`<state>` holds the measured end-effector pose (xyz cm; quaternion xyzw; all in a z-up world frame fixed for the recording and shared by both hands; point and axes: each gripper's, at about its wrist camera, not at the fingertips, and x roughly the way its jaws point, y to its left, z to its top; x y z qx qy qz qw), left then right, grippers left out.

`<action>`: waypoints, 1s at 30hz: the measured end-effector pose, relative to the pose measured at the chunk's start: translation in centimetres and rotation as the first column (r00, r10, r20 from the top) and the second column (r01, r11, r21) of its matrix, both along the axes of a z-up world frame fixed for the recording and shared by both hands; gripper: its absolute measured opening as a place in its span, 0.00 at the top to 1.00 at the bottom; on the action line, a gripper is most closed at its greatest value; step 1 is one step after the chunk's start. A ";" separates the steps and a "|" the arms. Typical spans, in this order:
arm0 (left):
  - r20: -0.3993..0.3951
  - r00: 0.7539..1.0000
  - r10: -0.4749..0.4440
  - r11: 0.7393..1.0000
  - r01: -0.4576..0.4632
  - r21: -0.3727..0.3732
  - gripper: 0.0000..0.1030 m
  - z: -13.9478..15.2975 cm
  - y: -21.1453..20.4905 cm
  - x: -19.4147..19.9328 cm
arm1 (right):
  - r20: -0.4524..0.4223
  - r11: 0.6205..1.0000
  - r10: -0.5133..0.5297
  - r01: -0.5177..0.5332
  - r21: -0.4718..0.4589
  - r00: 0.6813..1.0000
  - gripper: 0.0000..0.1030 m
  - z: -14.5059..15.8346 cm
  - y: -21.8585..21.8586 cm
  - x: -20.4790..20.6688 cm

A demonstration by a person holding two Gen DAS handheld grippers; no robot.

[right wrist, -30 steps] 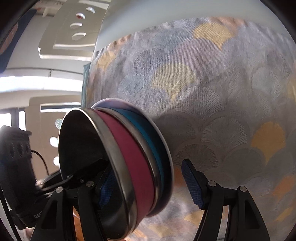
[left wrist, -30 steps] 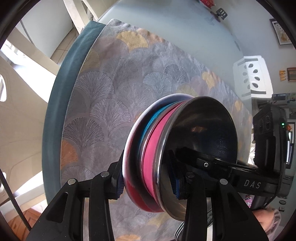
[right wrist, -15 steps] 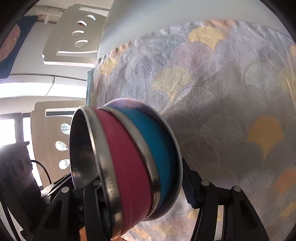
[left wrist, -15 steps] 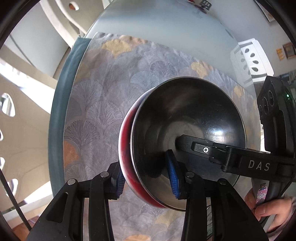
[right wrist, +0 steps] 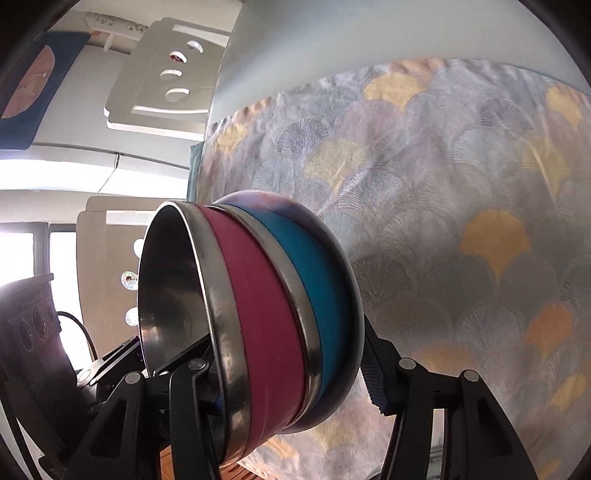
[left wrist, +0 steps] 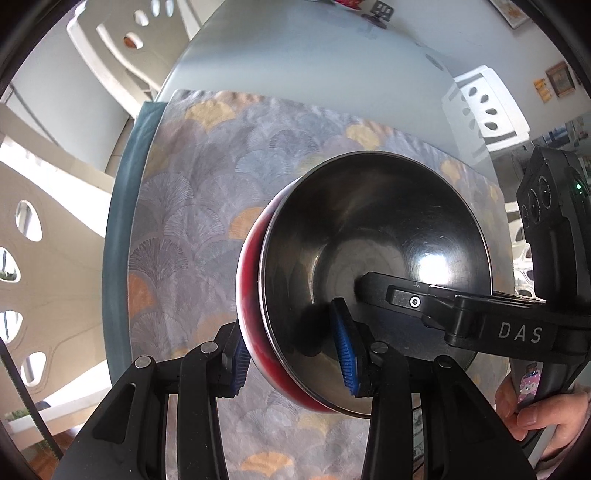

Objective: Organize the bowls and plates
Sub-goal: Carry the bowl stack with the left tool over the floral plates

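A nested stack of steel bowls is held off the patterned cloth, tilted on its side. The inner bowl has a magenta outside, the one under it a teal outside, and a purple plate or bowl sits beneath. My left gripper is shut on the stack's rim, one pad inside the inner bowl. My right gripper is shut across the whole stack from the other side; its finger reaches into the bowl.
The cloth covers a grey-white table. White perforated chairs stand at the far left, far right and near left. Small objects lie at the table's far edge.
The stack has tipped from edge-on toward my left camera, so the inner bowl's hollow now faces it. My right gripper, open around the stack before, has closed on it.
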<state>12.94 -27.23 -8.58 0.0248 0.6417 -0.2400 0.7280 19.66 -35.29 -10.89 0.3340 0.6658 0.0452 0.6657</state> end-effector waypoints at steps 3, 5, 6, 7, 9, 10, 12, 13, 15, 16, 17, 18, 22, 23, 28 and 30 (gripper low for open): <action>0.021 0.999 -0.027 1.000 0.027 0.002 0.65 1.1 -0.7 -1.2 | 0.008 1.000 -0.027 0.027 -0.015 1.000 0.47 1.3 -0.5 -1.4; 0.027 0.999 -0.044 0.999 0.044 0.001 0.65 1.7 -1.1 -1.9 | 0.016 0.998 -0.051 0.051 -0.026 0.999 0.47 2.2 -0.7 -2.7; 0.027 0.998 -0.052 0.999 0.052 0.000 0.65 1.9 -1.3 -2.2 | 0.017 0.998 -0.063 0.064 -0.026 0.998 0.47 2.6 -1.0 -3.3; 0.026 0.998 -0.064 0.998 0.064 0.001 0.65 2.1 -1.5 -2.8 | 0.018 0.997 -0.076 0.076 -0.027 0.997 0.47 3.0 -1.2 -3.8; 0.028 0.996 -0.083 0.997 0.083 0.002 0.65 2.5 -1.8 -3.8 | 0.017 0.995 -0.096 0.097 -0.030 0.995 0.47 3.6 -1.5 -5.0; 0.037 0.995 -0.090 0.996 0.090 0.003 0.65 2.8 -2.0 -4.5 | 0.020 0.994 -0.103 0.104 -0.033 0.994 0.47 3.9 -1.6 -5.7; 0.048 0.995 -0.092 0.996 0.092 0.005 0.65 3.1 -2.0 -5.7 | 0.022 0.993 -0.111 0.112 -0.029 0.994 0.47 4.4 -1.8 -7.1; 0.050 0.995 -0.092 0.996 0.091 0.005 0.65 3.3 -2.1 -6.4 | 0.024 0.993 -0.111 0.112 -0.026 0.994 0.47 4.6 -1.9 -7.6; 0.063 0.994 -0.089 0.996 0.089 0.002 0.65 3.6 -2.1 -7.8 | 0.032 0.995 -0.097 0.098 -0.035 0.995 0.47 5.2 -1.9 -8.8; 0.068 0.994 -0.087 0.996 0.087 0.004 0.65 3.7 -2.2 -8.5 | 0.038 0.995 -0.087 0.088 -0.039 0.995 0.47 5.5 -1.9 -9.3; 0.070 0.994 -0.084 0.997 0.083 0.007 0.65 3.7 -2.3 -9.1 | 0.040 0.996 -0.079 0.081 -0.040 0.996 0.47 5.7 -2.0 -9.6; 0.071 0.995 -0.076 0.997 0.076 0.007 0.65 3.8 -2.4 -9.8 | 0.043 0.997 -0.071 0.072 -0.035 0.997 0.47 5.9 -2.0 -10.3; 0.070 0.996 -0.059 0.998 0.059 -0.007 0.65 4.2 -3.1 -12.6 | 0.046 0.999 -0.041 0.043 -0.030 0.998 0.47 6.7 -2.7 -12.7; 0.071 0.996 -0.055 0.998 0.056 -0.006 0.65 4.2 -3.4 -13.4 | 0.047 0.999 -0.032 0.033 -0.034 0.998 0.47 6.9 -2.9 -13.5; 0.079 0.997 -0.023 1.000 0.022 0.016 0.65 4.0 -4.8 -17.3 | 0.020 0.999 -0.003 0.004 -0.038 1.000 0.47 7.2 -3.7 -17.0; 0.065 0.998 -0.019 1.000 0.018 0.006 0.65 3.3 -5.1 -18.6 | 0.013 0.999 0.008 -0.007 -0.051 1.000 0.47 7.2 -4.1 -18.4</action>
